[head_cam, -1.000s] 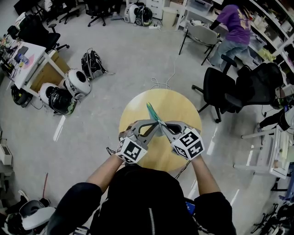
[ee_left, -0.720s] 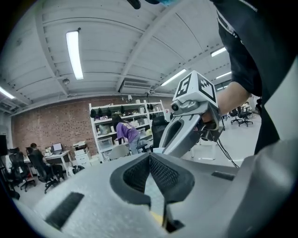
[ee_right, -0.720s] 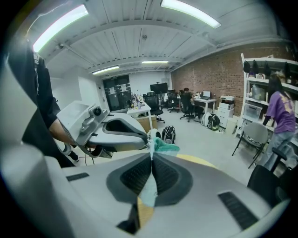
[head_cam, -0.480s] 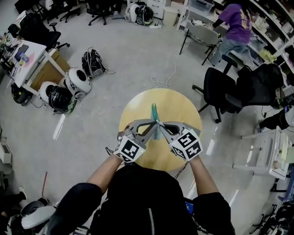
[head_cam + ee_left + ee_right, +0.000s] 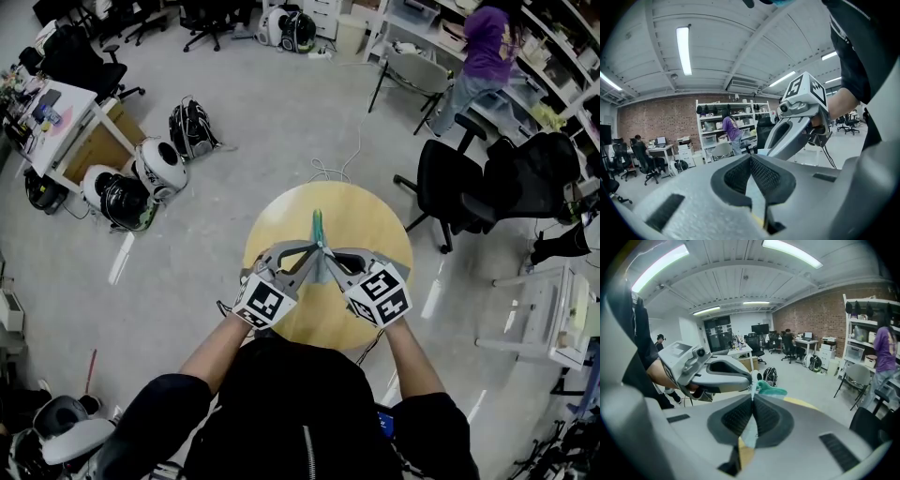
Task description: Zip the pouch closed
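Both claws are nipped shut on the teal pouch (image 5: 318, 228), the left gripper (image 5: 313, 251) from 8 o'clock and the right gripper (image 5: 330, 254) from 4 o'clock, holding it edge-up over the round table (image 5: 370, 211), likely so one braces while the other zips.

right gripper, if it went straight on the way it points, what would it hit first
Shut on the thin teal pouch, the right gripper points at the grey left gripper, clamped on the same pouch just ahead. It would probably meet that gripper's tips first; depth is unclear.
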### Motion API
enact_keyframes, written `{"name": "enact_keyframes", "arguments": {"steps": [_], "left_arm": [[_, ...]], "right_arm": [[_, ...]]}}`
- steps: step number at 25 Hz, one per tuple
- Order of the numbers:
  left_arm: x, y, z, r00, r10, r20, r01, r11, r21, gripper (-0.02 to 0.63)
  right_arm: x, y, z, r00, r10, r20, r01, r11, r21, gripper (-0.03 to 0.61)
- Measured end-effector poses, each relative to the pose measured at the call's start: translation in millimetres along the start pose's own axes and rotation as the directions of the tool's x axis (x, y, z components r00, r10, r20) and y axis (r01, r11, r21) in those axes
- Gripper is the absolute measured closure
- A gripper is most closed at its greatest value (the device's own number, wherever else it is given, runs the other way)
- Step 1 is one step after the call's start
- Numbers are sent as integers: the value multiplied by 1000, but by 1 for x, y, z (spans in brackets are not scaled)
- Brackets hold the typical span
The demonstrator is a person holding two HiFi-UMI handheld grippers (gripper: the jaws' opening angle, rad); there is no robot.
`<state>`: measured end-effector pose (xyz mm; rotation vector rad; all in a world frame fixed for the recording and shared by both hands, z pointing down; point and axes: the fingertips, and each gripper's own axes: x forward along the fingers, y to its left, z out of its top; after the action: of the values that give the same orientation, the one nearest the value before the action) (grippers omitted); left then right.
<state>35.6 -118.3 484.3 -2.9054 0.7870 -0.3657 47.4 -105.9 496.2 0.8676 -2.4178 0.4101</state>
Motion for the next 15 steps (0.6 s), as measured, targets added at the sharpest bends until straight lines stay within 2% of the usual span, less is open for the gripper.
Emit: {"name": "enact_keyframes", "arguments": {"steps": [15], "left_arm": [[0,9,-7,1000,0,-24,0,1000,-10,609]], "right_arm": [[0,2,-2,1000,12,-3,-12,1000,10,571]]}}
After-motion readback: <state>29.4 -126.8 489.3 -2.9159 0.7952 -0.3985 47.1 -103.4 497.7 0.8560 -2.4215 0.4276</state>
